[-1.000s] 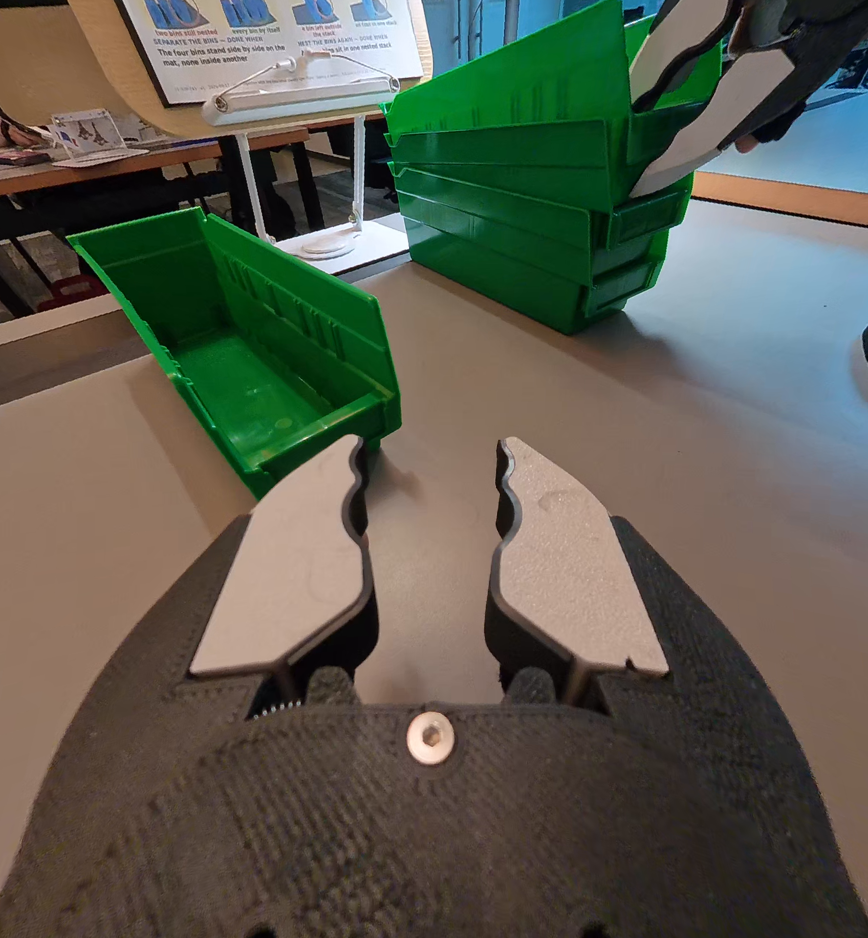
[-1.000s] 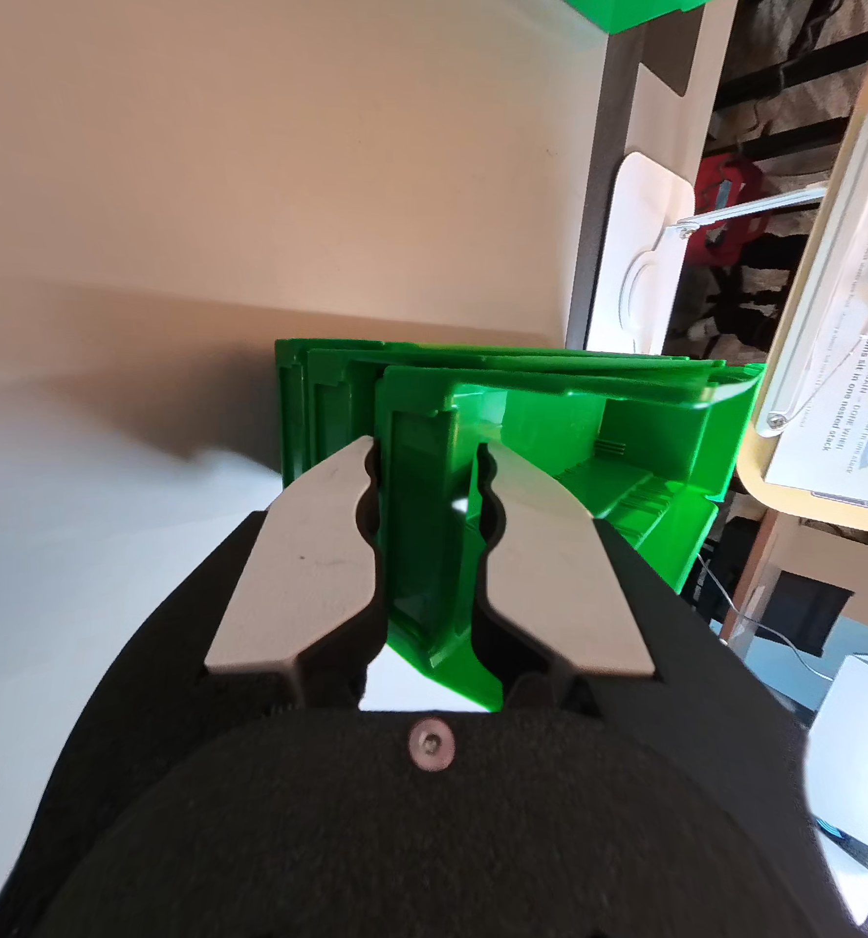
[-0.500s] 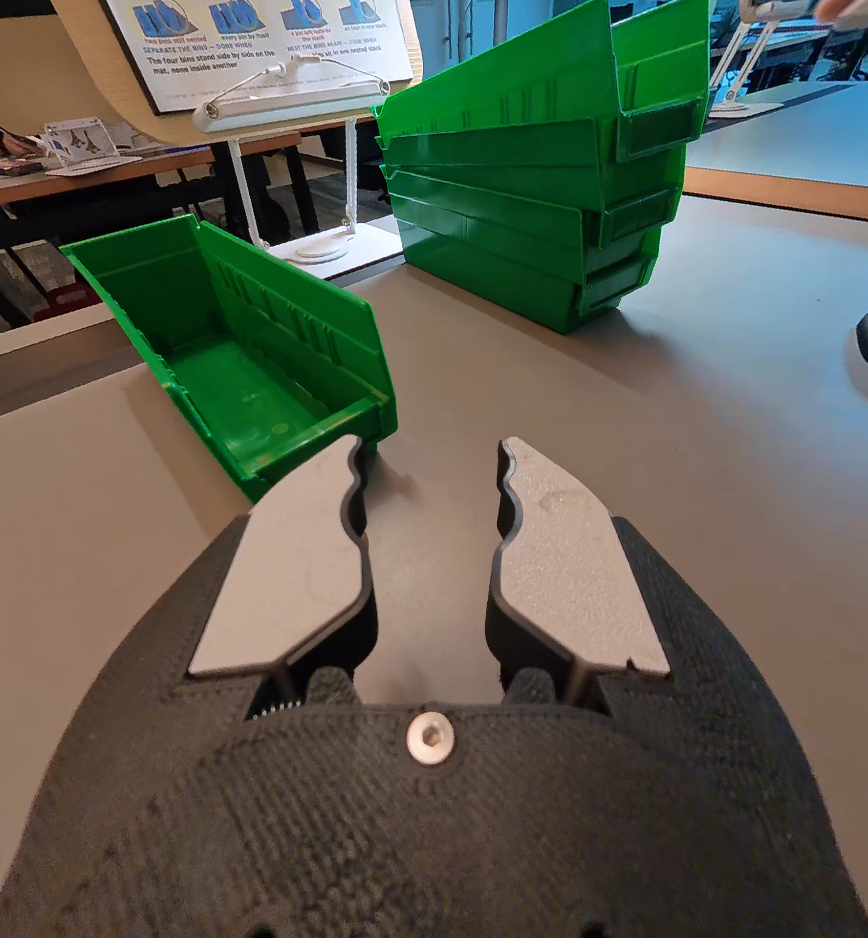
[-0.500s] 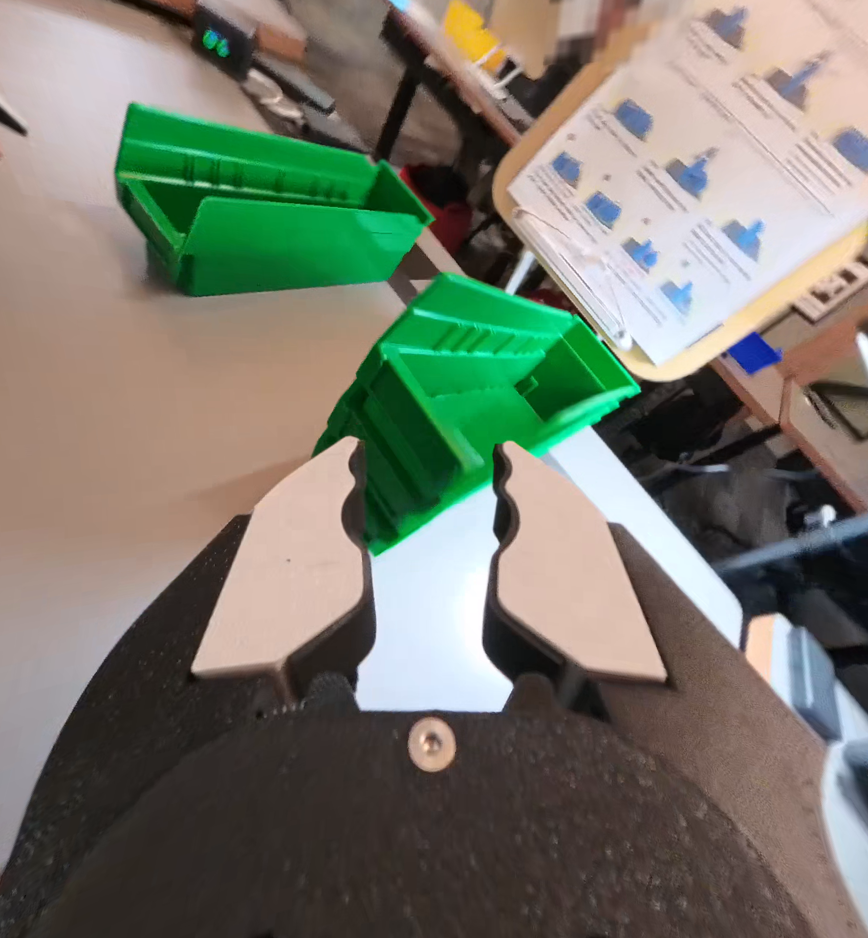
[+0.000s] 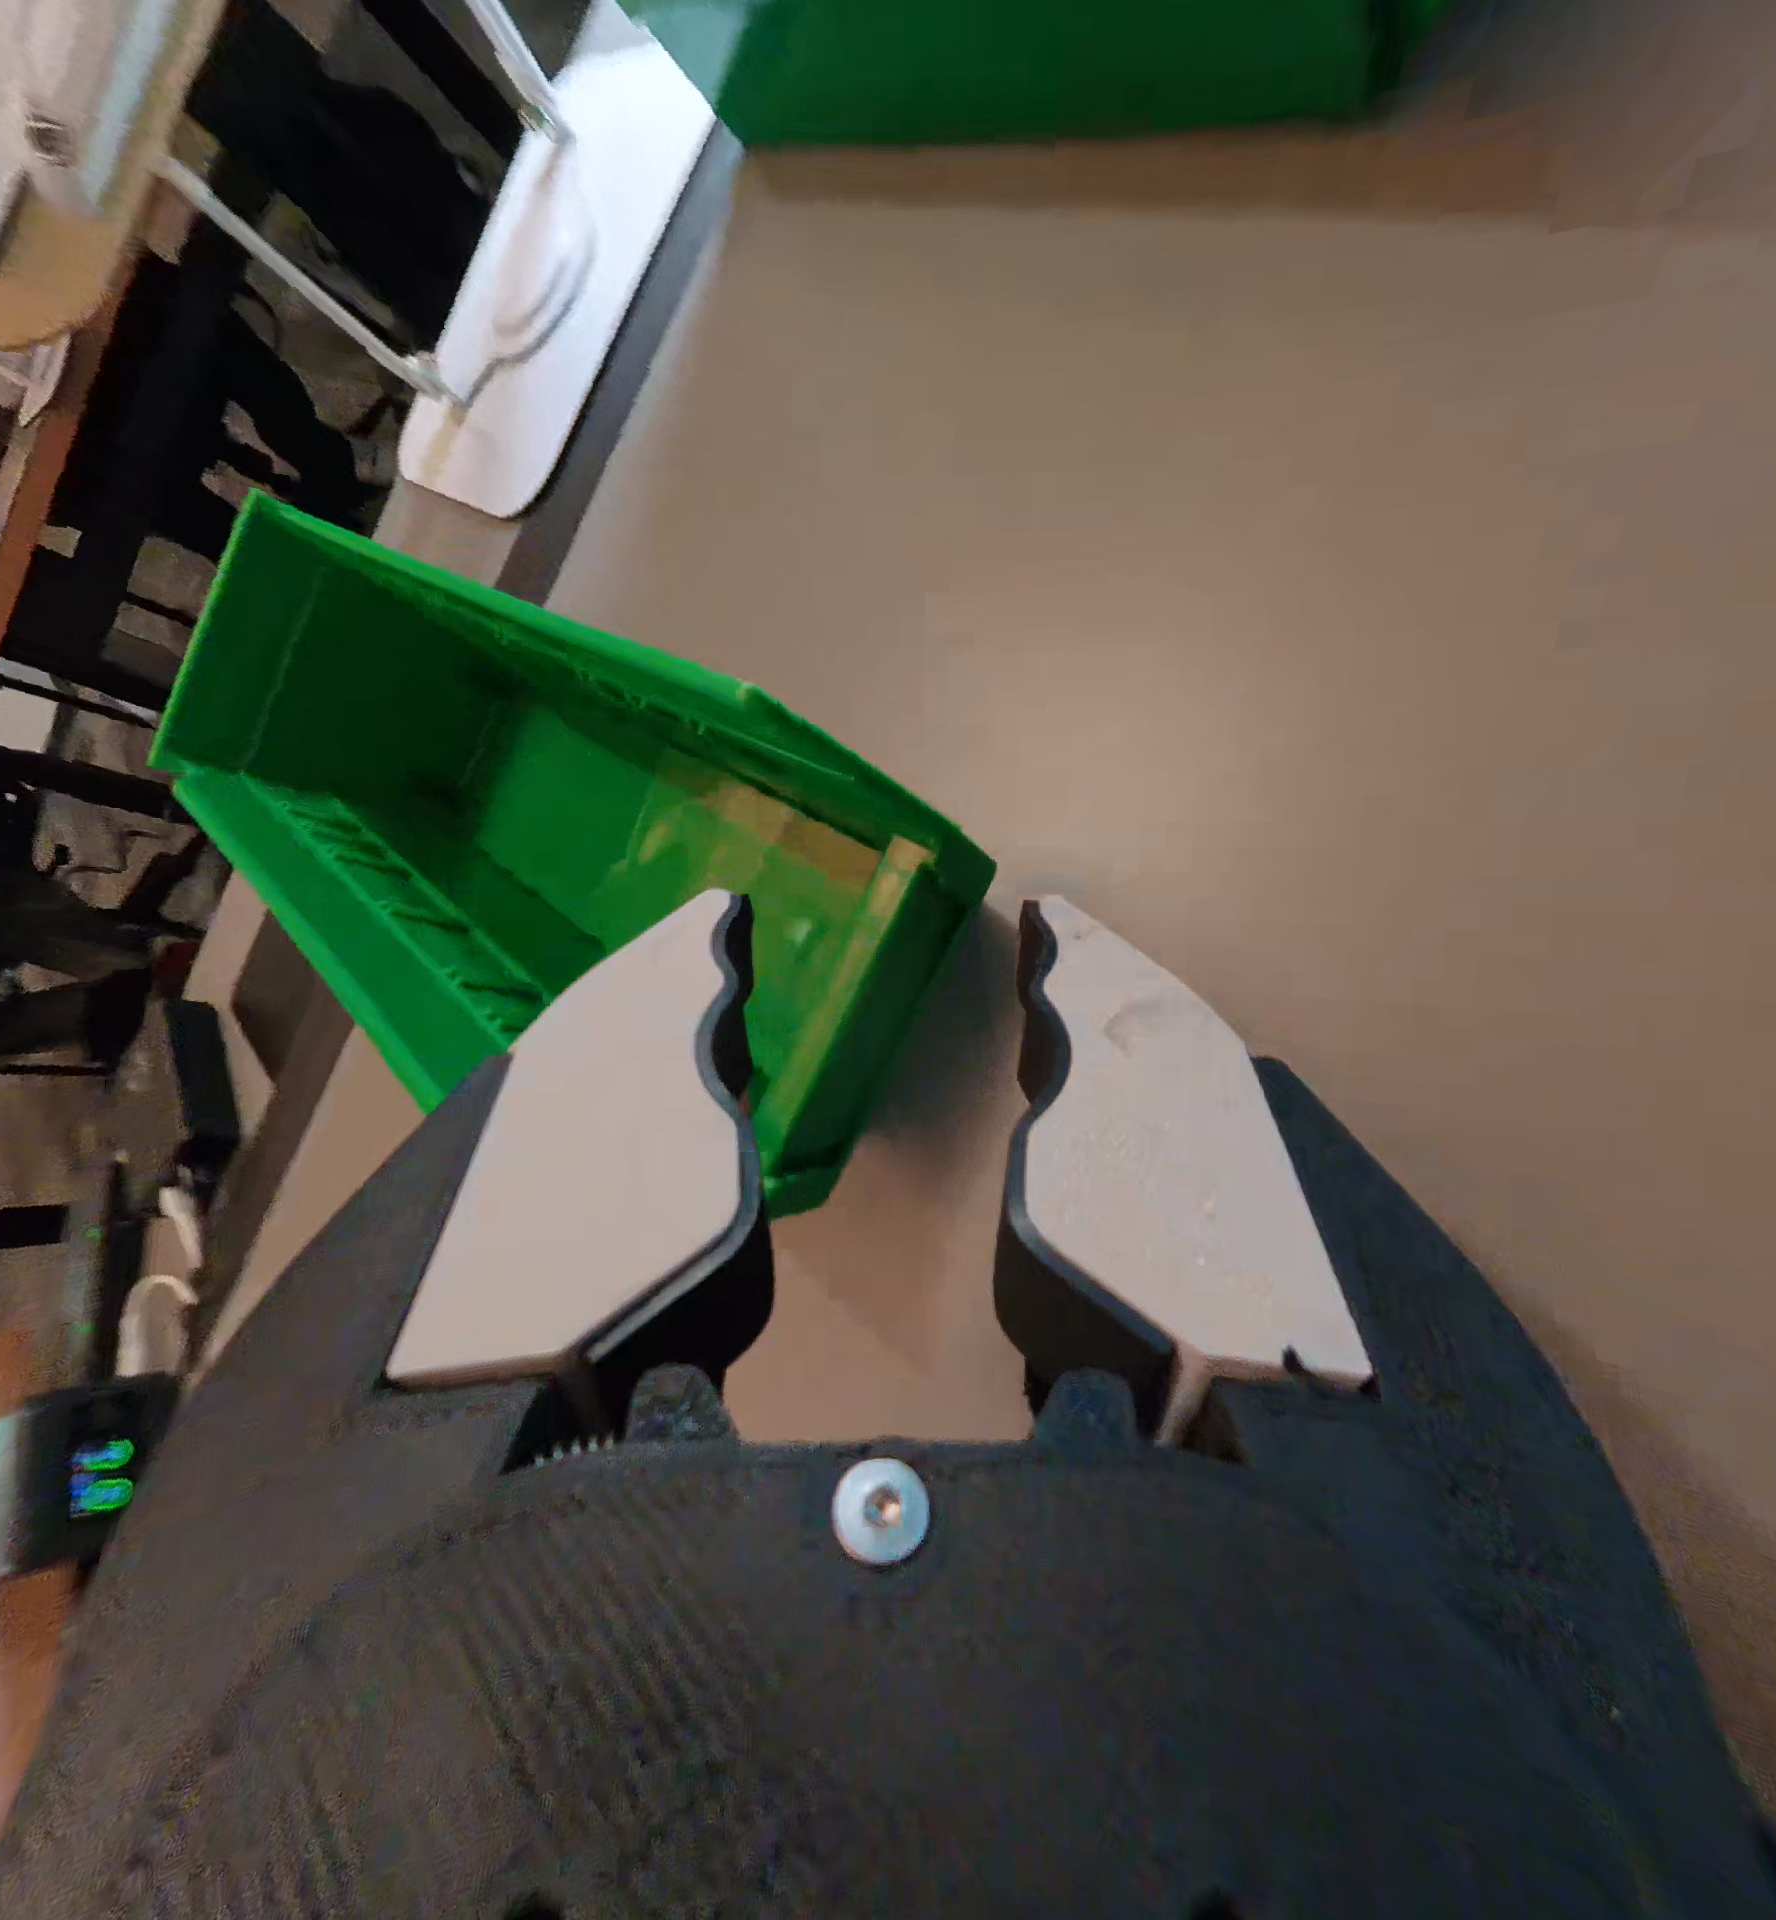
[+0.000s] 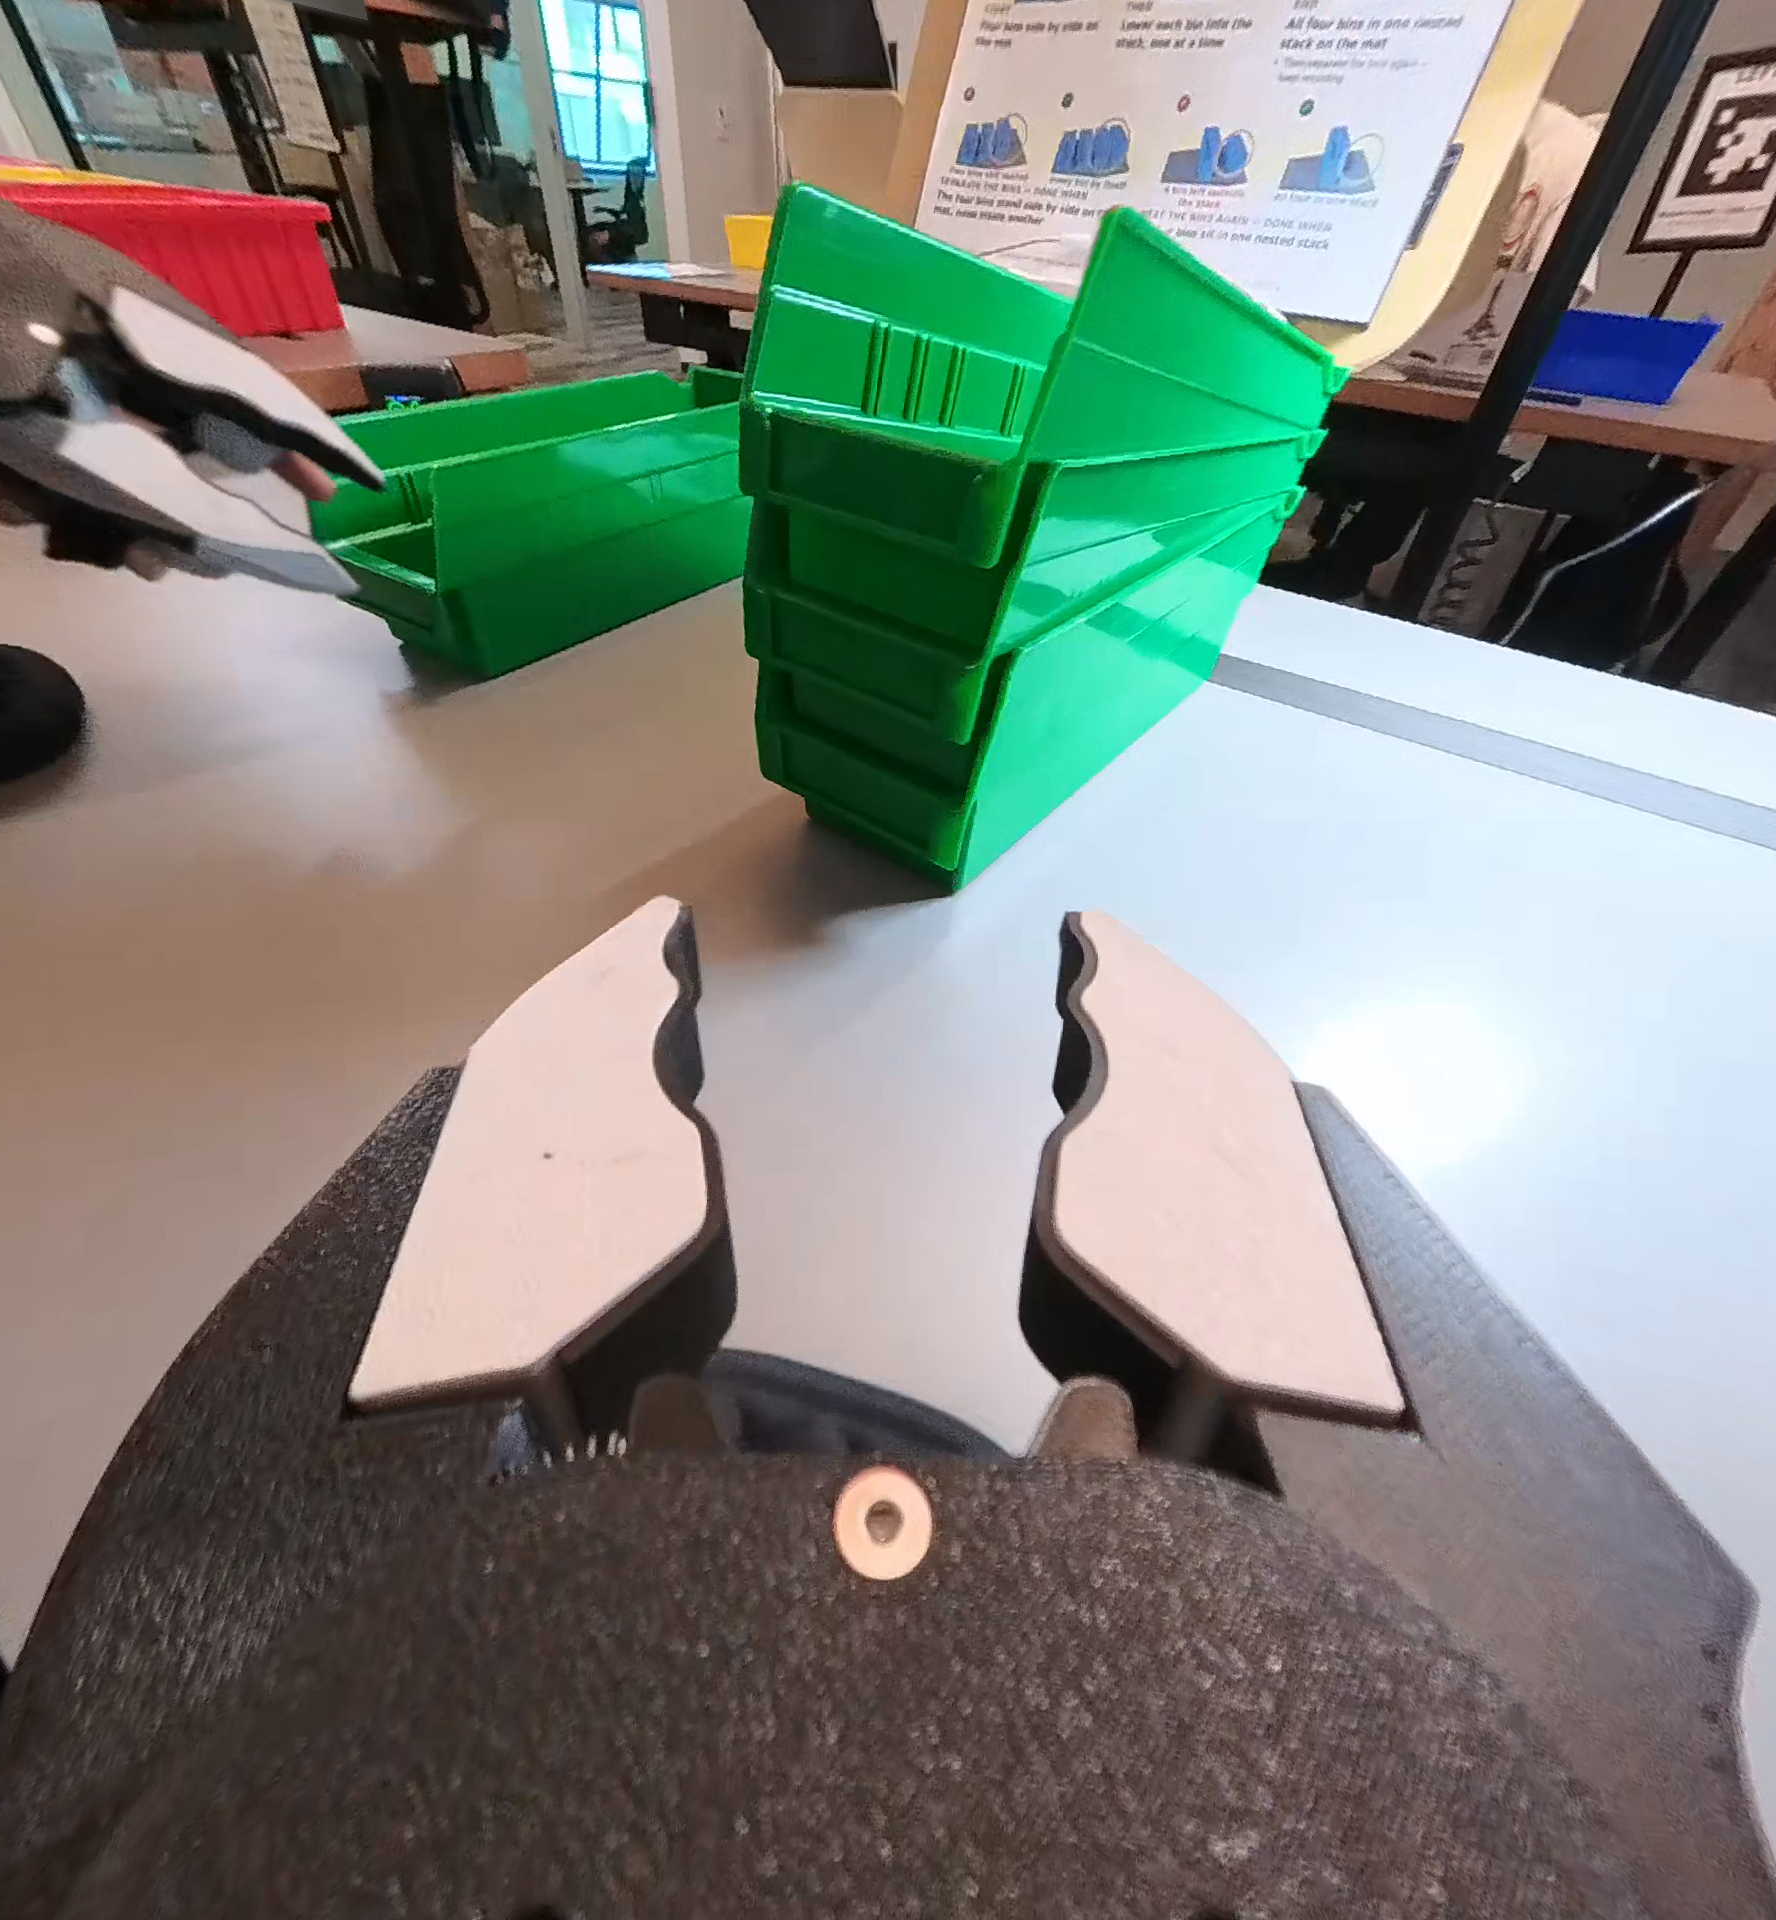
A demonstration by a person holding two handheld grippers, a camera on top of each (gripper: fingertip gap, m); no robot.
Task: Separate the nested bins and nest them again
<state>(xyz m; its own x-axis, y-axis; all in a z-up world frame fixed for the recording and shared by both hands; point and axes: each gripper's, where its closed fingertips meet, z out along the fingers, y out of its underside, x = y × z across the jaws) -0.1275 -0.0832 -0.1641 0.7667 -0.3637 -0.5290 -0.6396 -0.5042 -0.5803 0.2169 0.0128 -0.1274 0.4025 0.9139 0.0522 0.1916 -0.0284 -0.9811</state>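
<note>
1. Bins are the matter here, and the left wrist view shows one single green bin point(image 5: 510, 862) lying alone on the tabletop point(image 5: 1279, 623), close to the tabletop's far edge, its open top facing the camera.
2. Same view: the left gripper point(image 5: 879, 935) hangs just above and in front of that bin's near end wall, jaws apart and empty; its left finger overlaps the bin's near corner in the picture, but whether it touches I cannot tell. I judge it is lining up to take that end wall.
3. Same view: beyond the edge stands a white stand base point(image 5: 541, 312); to the right lies broad bare tabletop, the safer way to carry the bin.
4. Right wrist view: the nested stack point(image 6: 977, 582) stands on the tabletop point(image 6: 1435, 987), three or four bins deep as far as I can count, the top one tilted and not fully seated.
5. Same view: the single bin point(image 6: 551, 520) lies just beside the stack on its left, with the left gripper point(image 6: 271, 509) at its near end.
6. Same view: the right gripper point(image 6: 879, 940) waits well short of the stack, jaws apart, holding nothing, with open tabletop between. An instruction board point(image 6: 1206, 135) stands behind.
</note>
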